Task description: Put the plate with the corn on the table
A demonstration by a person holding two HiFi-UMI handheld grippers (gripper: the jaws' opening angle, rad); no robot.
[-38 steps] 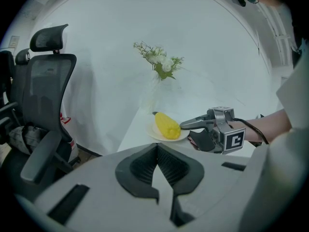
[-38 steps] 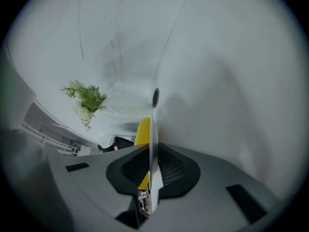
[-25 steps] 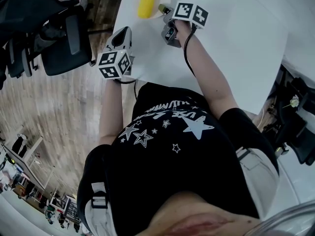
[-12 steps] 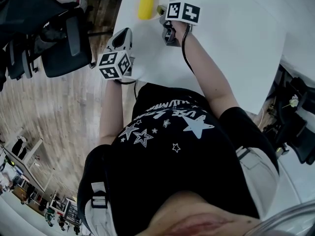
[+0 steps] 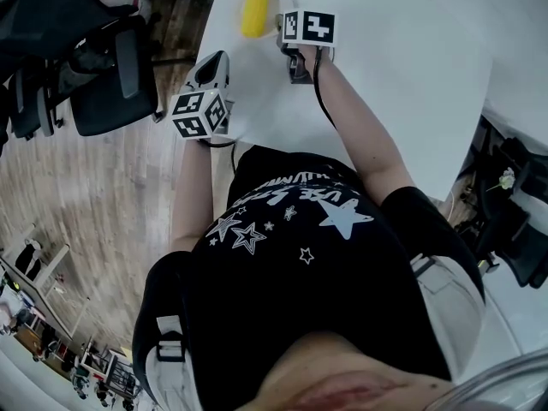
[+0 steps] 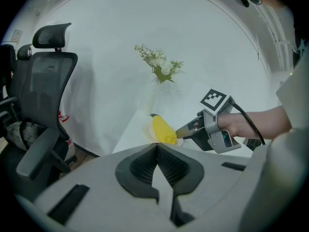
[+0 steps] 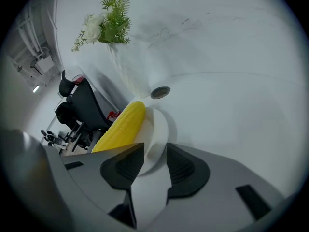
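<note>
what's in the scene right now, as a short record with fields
plate: white, on the table, rim between the jaws of the right gripper
corn: yellow cob lying on the plate
right gripper: jaws opening, apart round the plate rim
left gripper: jaws together, empty, apart from the plate
background: flowers, office chair

Table (image 5: 402, 75): the right half and near edge are seen bare, open to passage. The far left corner is taken up by the plate (image 7: 157, 129) with corn (image 7: 120, 127). Its rim is straddled by the right gripper (image 7: 154, 151), jaws opening. Flowers (image 7: 108, 25) are seen beyond the plate. The left edge is flanked by an office chair (image 5: 111, 67); the left gripper (image 5: 212, 67) is held there.
</note>
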